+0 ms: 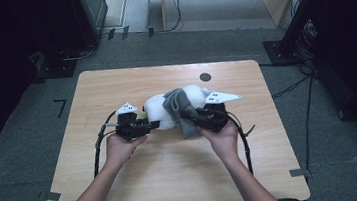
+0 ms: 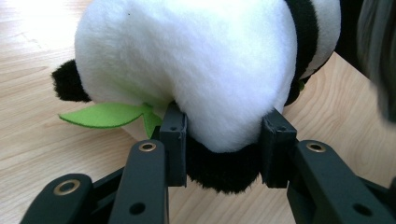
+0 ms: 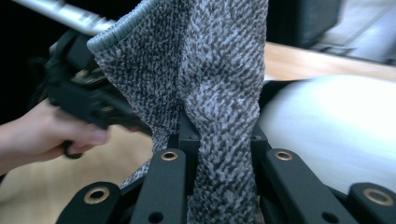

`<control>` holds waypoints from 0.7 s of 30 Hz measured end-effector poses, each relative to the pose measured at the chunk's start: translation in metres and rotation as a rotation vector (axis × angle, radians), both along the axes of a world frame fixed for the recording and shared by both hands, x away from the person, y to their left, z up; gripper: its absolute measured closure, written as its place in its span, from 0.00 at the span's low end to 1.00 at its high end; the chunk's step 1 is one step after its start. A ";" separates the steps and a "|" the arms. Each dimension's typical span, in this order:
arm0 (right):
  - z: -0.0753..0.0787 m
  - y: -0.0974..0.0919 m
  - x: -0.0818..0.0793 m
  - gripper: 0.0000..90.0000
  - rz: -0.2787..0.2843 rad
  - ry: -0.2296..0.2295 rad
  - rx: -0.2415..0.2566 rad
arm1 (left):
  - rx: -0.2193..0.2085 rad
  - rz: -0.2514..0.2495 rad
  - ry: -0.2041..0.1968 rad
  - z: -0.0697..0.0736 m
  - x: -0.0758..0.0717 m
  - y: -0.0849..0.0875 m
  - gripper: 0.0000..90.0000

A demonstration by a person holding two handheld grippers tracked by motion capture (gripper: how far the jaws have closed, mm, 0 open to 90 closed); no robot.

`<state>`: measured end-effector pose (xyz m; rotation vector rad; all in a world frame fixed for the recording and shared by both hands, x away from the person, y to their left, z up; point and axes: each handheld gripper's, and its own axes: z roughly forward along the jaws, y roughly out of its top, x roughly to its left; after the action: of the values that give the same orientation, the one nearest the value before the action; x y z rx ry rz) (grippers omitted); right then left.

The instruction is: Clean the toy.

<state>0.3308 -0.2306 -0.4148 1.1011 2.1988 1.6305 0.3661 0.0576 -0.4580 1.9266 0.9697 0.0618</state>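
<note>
Leftward, the left gripper [image 1: 152, 127] clamps the panda plush toy [image 2: 196, 70] by its near end; the toy lies lengthwise across the tabletop [image 1: 115, 87], mid-table. Rightward, the right gripper [image 1: 192, 117] pinches the grey knit cloth [image 3: 205, 79] draped over the toy's right half.

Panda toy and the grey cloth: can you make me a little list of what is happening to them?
toy: plush panda, white and black, with a green felt leaf
left hand-held gripper: squeezing the panda's underside
cloth: grey knitted cloth, draped over the panda
right hand-held gripper: pinching the cloth
surface: wooden table
</note>
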 end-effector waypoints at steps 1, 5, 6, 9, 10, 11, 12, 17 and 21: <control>-0.002 0.009 -0.001 0.86 0.023 0.004 -0.003 | -0.002 -0.001 -0.001 0.000 -0.001 -0.001 0.68; -0.013 0.041 -0.006 0.86 0.109 0.006 -0.010 | -0.010 -0.006 0.009 0.001 -0.002 -0.003 0.68; -0.017 0.046 -0.006 0.86 0.122 0.011 -0.015 | -0.015 -0.007 0.013 0.001 -0.003 -0.003 0.68; -0.033 0.054 -0.002 0.86 0.122 0.035 -0.051 | -0.010 -0.020 0.019 0.001 -0.003 -0.004 0.69; -0.039 0.052 -0.001 0.86 0.115 0.038 -0.044 | -0.010 -0.020 0.019 0.001 -0.003 -0.004 0.69; -0.045 0.048 0.002 0.86 0.098 0.038 -0.058 | -0.003 -0.023 0.024 0.000 -0.003 -0.003 0.69; -0.048 0.045 0.003 0.86 0.104 0.037 -0.051 | -0.001 -0.025 0.027 0.000 -0.002 -0.004 0.69; -0.052 0.037 -0.001 0.86 0.086 0.000 -0.131 | 0.010 -0.035 0.018 0.001 -0.001 -0.002 0.69; -0.053 0.025 0.002 0.86 0.057 0.012 -0.141 | 0.008 -0.032 0.012 0.004 0.001 0.002 0.70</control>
<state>0.3328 -0.2058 -0.4675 1.0210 2.3327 1.4673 0.3667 0.0596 -0.4543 1.9509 0.9477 0.0353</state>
